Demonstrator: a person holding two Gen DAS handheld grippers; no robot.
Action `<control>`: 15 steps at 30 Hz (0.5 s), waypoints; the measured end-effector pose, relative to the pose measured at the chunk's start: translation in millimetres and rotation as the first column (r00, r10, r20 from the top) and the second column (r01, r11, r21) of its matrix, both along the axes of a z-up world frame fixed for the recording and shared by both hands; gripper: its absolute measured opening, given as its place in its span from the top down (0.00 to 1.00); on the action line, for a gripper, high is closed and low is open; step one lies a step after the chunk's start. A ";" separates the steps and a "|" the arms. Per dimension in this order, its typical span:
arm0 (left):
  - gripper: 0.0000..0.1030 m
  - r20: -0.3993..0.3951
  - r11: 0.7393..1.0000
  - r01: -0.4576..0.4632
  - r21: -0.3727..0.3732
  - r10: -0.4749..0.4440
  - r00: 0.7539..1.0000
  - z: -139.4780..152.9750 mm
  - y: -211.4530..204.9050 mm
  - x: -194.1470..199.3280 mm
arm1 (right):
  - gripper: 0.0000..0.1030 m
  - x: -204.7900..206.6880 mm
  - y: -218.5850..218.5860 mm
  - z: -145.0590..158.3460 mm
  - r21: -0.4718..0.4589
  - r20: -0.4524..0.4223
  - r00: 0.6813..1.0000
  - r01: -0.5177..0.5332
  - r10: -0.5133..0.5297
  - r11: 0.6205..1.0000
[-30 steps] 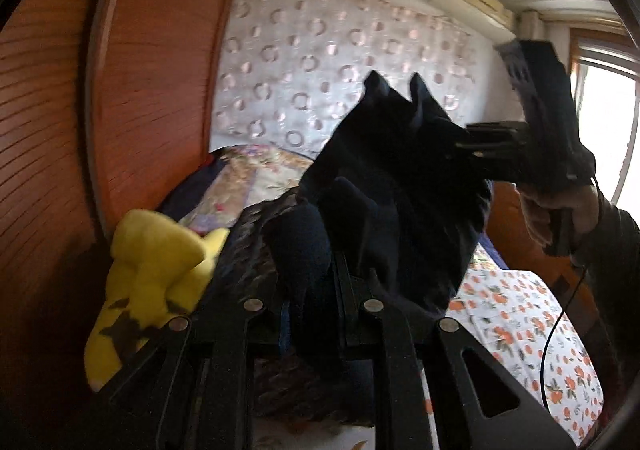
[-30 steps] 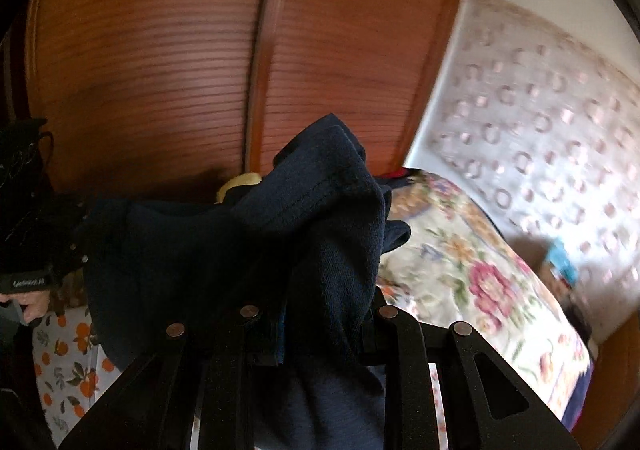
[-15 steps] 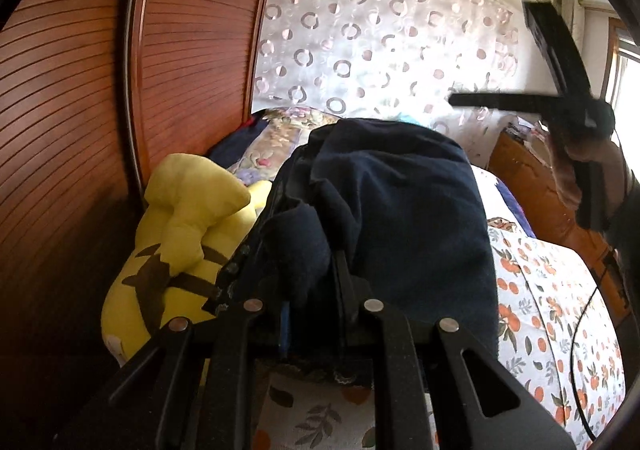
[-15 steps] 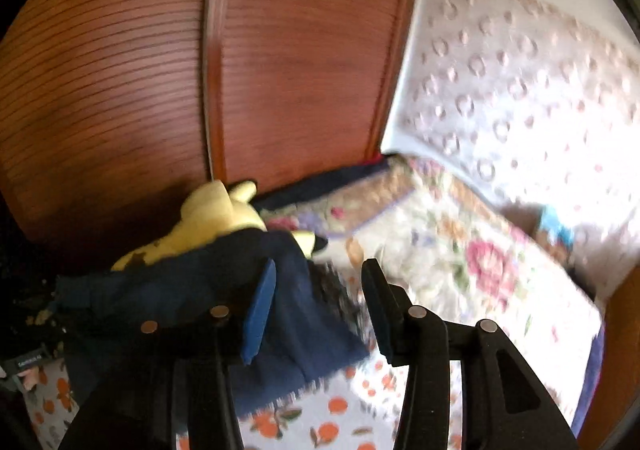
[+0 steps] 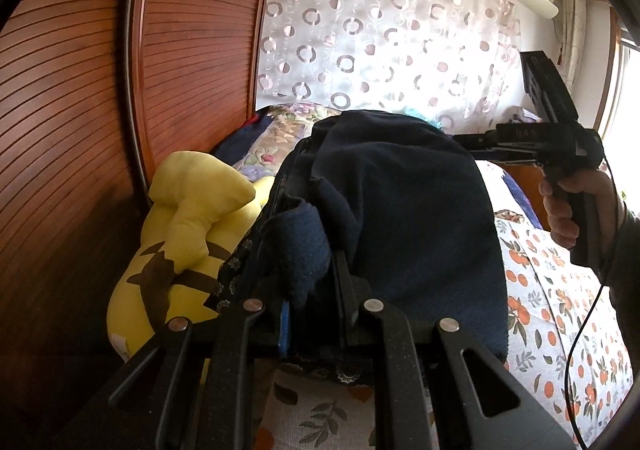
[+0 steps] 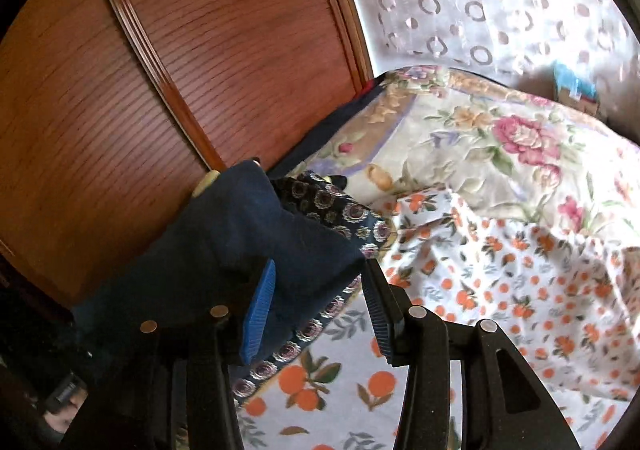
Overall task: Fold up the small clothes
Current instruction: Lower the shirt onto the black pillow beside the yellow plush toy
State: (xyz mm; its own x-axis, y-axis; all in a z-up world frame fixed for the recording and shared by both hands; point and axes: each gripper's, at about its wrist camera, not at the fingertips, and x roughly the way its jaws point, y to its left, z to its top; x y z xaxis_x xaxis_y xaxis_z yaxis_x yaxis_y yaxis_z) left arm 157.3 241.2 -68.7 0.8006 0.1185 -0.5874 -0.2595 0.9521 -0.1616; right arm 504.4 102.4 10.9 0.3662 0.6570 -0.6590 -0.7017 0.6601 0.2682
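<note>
With the yellow plush toy (image 5: 188, 234) as my marker at the far left, against the slatted wooden wardrobe door (image 5: 80, 97), I read the scene rightward from there. Just right of the toy, touching its flank, lies a dark patterned cloth (image 6: 340, 209) on the bed, and folded over it is the navy garment (image 5: 400, 217), its nearer edge bunched up. My left gripper (image 5: 310, 290) has its jaws narrow, clamped on that bunched navy fold, which pokes up between the two fingers. Further right of the toy, past the garment, the orange-print bedsheet (image 5: 560, 298) spreads out, and above it I see my right gripper (image 5: 464, 143) held level in my right hand (image 5: 568, 205), its tip just at the garment's far upper edge.

From the right wrist view, the toy shows only as a pale sliver behind the navy garment's top. The right jaws stand wide, holding nothing; the blue pad (image 6: 260, 310) of one finger hangs over the navy cloth, the other finger over the sheet. Right of all that, well away from the toy, lies a flowered quilt (image 6: 500, 141) under a white circle-patterned curtain (image 5: 380, 29).
</note>
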 end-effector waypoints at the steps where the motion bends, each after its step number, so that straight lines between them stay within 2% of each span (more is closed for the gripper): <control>1: 0.83 -0.001 1.000 0.002 0.000 -0.002 1.000 0.0 0.1 0.2 | 0.78 0.6 -1.3 -0.1 0.017 -0.006 1.000 -0.011 0.011 1.000; 2: 0.83 -0.003 1.000 0.002 0.001 -0.002 1.000 -0.3 0.4 0.5 | 0.87 -3.4 -12.9 -0.5 0.037 -0.015 0.999 -0.038 0.039 0.999; 4: 0.83 -0.006 1.000 0.002 0.007 -0.002 1.000 -0.7 0.4 0.3 | 0.94 -2.1 -9.6 3.9 0.022 0.037 0.999 -0.039 0.038 0.999; 6: 0.83 -0.013 1.000 0.002 0.016 -0.002 1.000 -2.5 0.5 0.5 | 0.96 -1.6 -14.5 6.3 0.002 0.107 0.994 -0.004 0.004 1.000; 10: 0.83 -0.014 1.000 0.005 0.009 -0.005 1.000 -3.7 0.3 -1.3 | 0.96 0.3 -12.3 15.6 0.003 0.142 0.990 0.015 -0.015 1.000; 15: 0.77 0.006 0.999 -0.011 0.031 0.011 1.000 5.6 -2.2 -9.8 | 0.95 -31.0 -13.6 16.0 -0.083 0.218 0.976 0.048 -0.029 0.995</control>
State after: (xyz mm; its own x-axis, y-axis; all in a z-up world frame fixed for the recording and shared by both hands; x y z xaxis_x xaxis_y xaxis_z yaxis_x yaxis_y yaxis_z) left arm 147.5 239.0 -63.1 0.8025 0.1454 -0.5787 -0.2689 0.9539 -0.1331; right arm 473.4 88.8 27.0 0.5301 0.5827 -0.6159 -0.7101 0.7021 0.0530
